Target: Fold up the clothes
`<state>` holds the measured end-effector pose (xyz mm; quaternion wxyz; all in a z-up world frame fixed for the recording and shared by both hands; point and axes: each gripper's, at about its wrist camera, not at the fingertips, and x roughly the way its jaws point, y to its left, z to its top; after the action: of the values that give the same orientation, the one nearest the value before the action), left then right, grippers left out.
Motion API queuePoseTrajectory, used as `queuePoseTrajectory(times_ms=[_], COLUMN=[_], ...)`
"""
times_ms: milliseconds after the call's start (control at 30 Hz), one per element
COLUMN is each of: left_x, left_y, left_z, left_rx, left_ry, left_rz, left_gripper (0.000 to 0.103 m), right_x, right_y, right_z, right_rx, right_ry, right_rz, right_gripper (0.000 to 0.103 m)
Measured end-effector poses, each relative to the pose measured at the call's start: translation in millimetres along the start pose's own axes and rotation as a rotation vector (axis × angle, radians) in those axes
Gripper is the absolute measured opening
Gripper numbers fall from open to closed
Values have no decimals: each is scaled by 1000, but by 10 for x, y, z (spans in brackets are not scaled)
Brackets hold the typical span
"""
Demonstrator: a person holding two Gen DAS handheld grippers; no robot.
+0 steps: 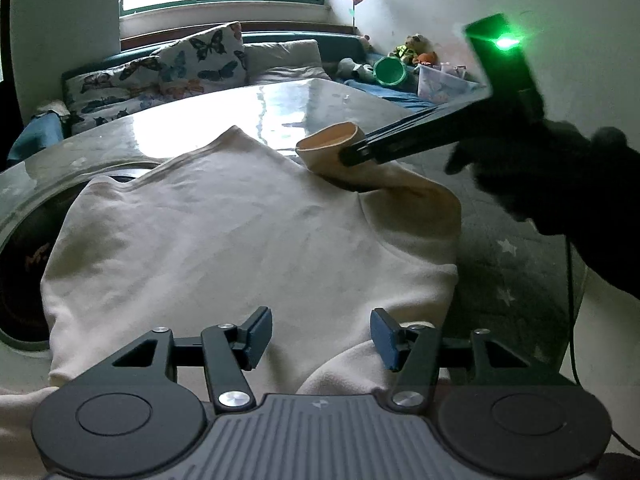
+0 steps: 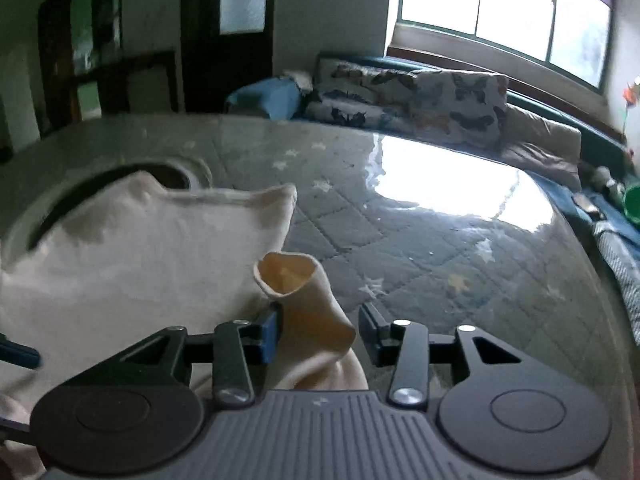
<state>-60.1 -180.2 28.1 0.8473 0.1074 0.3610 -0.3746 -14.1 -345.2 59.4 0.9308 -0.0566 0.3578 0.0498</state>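
A cream sweatshirt (image 1: pixel 240 240) (image 2: pixel 132 264) lies spread flat on a glass-topped table (image 1: pixel 280 100) (image 2: pixel 440 264). My left gripper (image 1: pixel 320 336) is open just above the near part of the sweatshirt, with nothing between its fingers. One sleeve is raised off the table, and its open cuff (image 1: pixel 328 142) (image 2: pixel 290 276) points up. My right gripper (image 2: pixel 320 332) (image 1: pixel 352 156) is open around this sleeve. The cloth rests against the blue left pad (image 2: pixel 270 334) and stands apart from the right one.
A dark-gloved hand (image 1: pixel 540 184) holds the right gripper's handle. A sofa with butterfly cushions (image 1: pixel 160 72) (image 2: pixel 440 96) stands behind the table, with toys and a green bucket (image 1: pixel 390 72) at its right end. A round dark opening (image 1: pixel 24 264) lies under the sweatshirt's left side.
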Motion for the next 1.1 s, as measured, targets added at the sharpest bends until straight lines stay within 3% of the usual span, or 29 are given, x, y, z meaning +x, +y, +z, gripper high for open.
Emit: queuePoseTrajectory(times_ms=[33,67,100,267,433,567,633,667,767,867,967,1100], left_x=[3,4,1,-21,50,123,159,174,187,172,191,289], left_y=[1,-2,-9,-71,-214,-333,-374,-389,-423,-436,-478,-578], left_z=[2,9,21,97,149,134,118,111,104,126,176,231], left_rx=[0,2,6,35,85,128,146,155,178,187,197,204], left_ry=[0,0,-2,-29,-31,-9,11,22,33,22,6,2], left_rz=[-2,-4,-7,-37,-81,-119,-134,-138,-145,-154,-165,-183], left_gripper=[59,59,59,60,61,61,61,61,61,61,64,64], right_x=[31,33,25,-274,-674,-781,-765,-756,-732,-707,-783,-678], right_y=[11,9,2,-213,-660,-898,-931,-948,-998,-1048,-1049,-871], right_z=[12,16,18,-24,-180,-374,-461,-505,-637,-769,-737,-629], right_rx=[-8,-2,8,95,189,241,250,254,267,280,310,251], right_ry=[1,-3,-9,-92,-132,-99,-73,-60,-21,18,-39,-46], right_rz=[-5,-11,-16,-106,-249,-309,-333,-345,-380,-416,-364,-295], right_gripper=[32,13,5,3,3,6,12,21,33,36,36,36])
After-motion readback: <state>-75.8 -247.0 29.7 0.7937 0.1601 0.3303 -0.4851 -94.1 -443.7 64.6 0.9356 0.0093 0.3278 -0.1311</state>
